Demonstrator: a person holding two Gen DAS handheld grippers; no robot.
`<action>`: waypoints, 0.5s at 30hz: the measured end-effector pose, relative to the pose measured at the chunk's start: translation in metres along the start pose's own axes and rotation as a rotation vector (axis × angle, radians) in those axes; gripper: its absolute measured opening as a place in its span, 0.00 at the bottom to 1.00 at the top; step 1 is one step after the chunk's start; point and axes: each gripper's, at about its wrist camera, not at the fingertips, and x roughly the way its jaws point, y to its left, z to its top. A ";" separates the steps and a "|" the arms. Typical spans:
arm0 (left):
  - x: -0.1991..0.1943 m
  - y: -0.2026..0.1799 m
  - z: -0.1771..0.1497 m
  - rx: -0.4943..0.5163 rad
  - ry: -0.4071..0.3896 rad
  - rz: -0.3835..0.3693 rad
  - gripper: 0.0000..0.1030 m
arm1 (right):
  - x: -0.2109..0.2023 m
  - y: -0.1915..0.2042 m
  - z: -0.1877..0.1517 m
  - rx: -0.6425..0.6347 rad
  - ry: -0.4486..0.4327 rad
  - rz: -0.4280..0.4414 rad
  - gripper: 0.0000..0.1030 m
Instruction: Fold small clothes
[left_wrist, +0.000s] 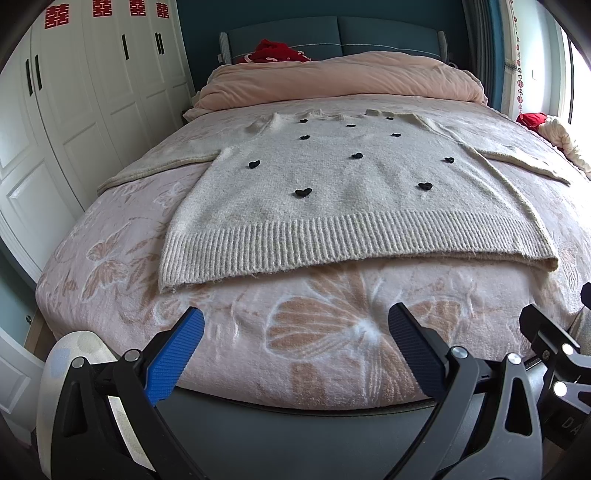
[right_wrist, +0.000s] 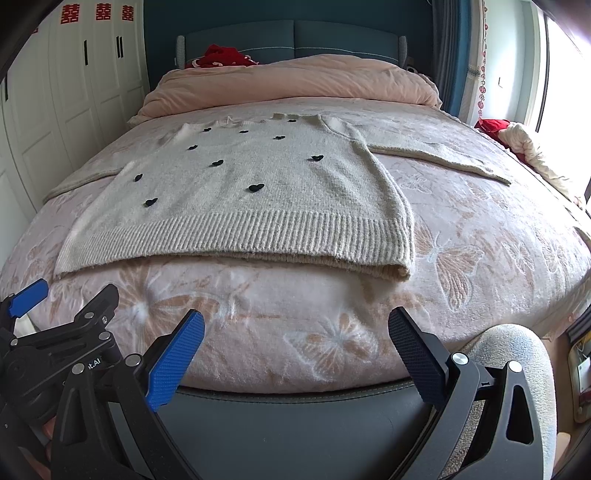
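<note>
Left wrist view: at the far left stand white wardrobe doors (left_wrist: 74, 122) with red paper cutouts (left_wrist: 55, 16) stuck near their tops. The left gripper (left_wrist: 295, 325) hovers at the near edge of the bed, its fingers spread wide with nothing between them: a blue pad (left_wrist: 177, 354) on the left, a dark pad (left_wrist: 417, 350) on the right. Past them, a cream sweater (left_wrist: 314, 192) with small black hearts lies flat on the pink butterfly-patterned blanket (left_wrist: 332, 332), ribbed hem nearest, neckline far, both sleeves stretched out to the sides. A rolled pink duvet (left_wrist: 340, 81) sits at the far end against the blue headboard (left_wrist: 332, 35), with a red cloth (left_wrist: 277, 50) on top. Part of the right gripper shows at the near right edge.

In the right wrist view, the left gripper (right_wrist: 29, 295) appears at the near left. The right gripper (right_wrist: 295, 325) also hangs over the near bed edge, fingers wide apart and empty. The sweater (right_wrist: 240, 199) lies left of centre, its right hem corner slightly doubled over. A red and cream bundle (right_wrist: 513, 140) rests at the far right beside the window.
</note>
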 end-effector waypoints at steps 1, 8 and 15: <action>-0.001 -0.002 0.000 0.004 -0.001 0.001 0.95 | 0.000 0.000 0.000 0.000 0.000 0.001 0.95; -0.002 -0.002 0.000 0.012 -0.005 0.002 0.95 | 0.000 0.000 0.000 0.000 0.001 0.000 0.95; -0.002 -0.003 0.000 0.014 -0.006 0.004 0.95 | 0.000 0.000 -0.001 -0.001 0.004 0.001 0.95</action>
